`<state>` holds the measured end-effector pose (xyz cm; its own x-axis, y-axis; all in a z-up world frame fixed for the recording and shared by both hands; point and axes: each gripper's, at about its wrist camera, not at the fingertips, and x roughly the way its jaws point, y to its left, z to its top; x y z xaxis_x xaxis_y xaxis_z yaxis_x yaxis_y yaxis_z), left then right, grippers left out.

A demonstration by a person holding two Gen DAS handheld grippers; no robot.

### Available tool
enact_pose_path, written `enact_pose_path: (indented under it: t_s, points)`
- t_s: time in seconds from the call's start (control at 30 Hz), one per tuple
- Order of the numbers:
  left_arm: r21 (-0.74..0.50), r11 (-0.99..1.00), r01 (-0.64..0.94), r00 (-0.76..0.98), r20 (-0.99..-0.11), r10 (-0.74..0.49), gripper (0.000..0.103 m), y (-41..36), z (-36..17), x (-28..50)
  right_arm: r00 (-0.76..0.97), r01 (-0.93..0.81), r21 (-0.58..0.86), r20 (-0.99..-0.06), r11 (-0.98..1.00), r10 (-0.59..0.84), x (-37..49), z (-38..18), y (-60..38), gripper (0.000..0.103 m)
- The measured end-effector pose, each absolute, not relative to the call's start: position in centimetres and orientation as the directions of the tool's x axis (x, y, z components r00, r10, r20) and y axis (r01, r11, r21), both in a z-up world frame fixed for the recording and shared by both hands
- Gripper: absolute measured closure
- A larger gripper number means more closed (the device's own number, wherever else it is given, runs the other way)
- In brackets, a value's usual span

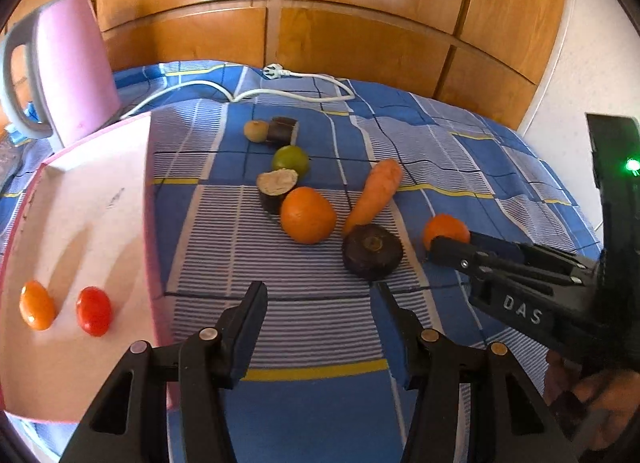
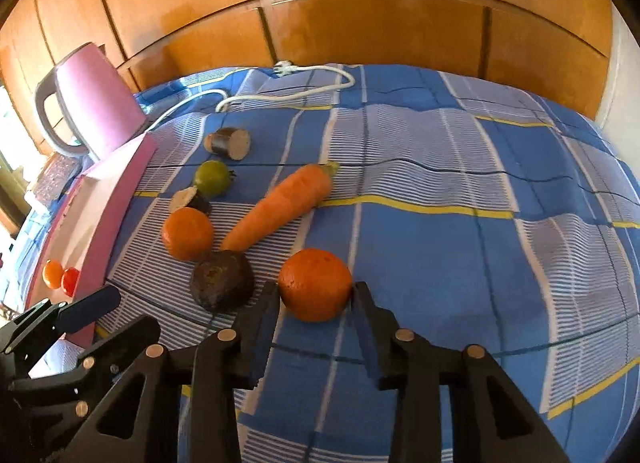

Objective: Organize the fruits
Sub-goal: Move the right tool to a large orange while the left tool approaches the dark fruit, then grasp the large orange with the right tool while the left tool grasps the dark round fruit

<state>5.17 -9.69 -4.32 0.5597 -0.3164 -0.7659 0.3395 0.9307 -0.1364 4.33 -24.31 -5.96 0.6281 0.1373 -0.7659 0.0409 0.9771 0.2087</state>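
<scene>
Lettering "DAS" shows white on the black plastic right gripper (image 2: pixel 316 295), whose fingers touch both sides of a round dimpled orange (image 2: pixel 315 284) on the blue checked tablecloth (image 2: pixel 460 247). Left gripper (image 1: pixel 320 293) fingers stand apart, gripping nothing, beside a pink tray (image 1: pixel 80 223).

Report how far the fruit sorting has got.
Done: two small tomatoes, orange and red, lie in the pink tray. In hand: the right gripper brackets a tangerine on the cloth, jaws at its sides. The left gripper is open, empty. Left: another tangerine and a green tomato, among the carrot and other vegetables.
</scene>
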Motion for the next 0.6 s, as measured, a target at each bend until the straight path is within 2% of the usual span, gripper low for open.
enact_pose_path:
  t_s: [0.23,0.6]
  points:
    - [-0.168,0.919,0.357,0.531,-0.773,-0.347,0.049,-11.6,-4.7,6.4,0.633,0.085,0.159,-0.771,0.984,0.07,3.7,-6.1,-25.7,0.066]
    - [-0.156,0.921,0.356,0.506,-0.797,-0.331,0.051,-14.1,-5.8,8.5,0.643,0.083,0.184,-0.761,0.979,0.089,3.5,-6.5,-26.4,0.065]
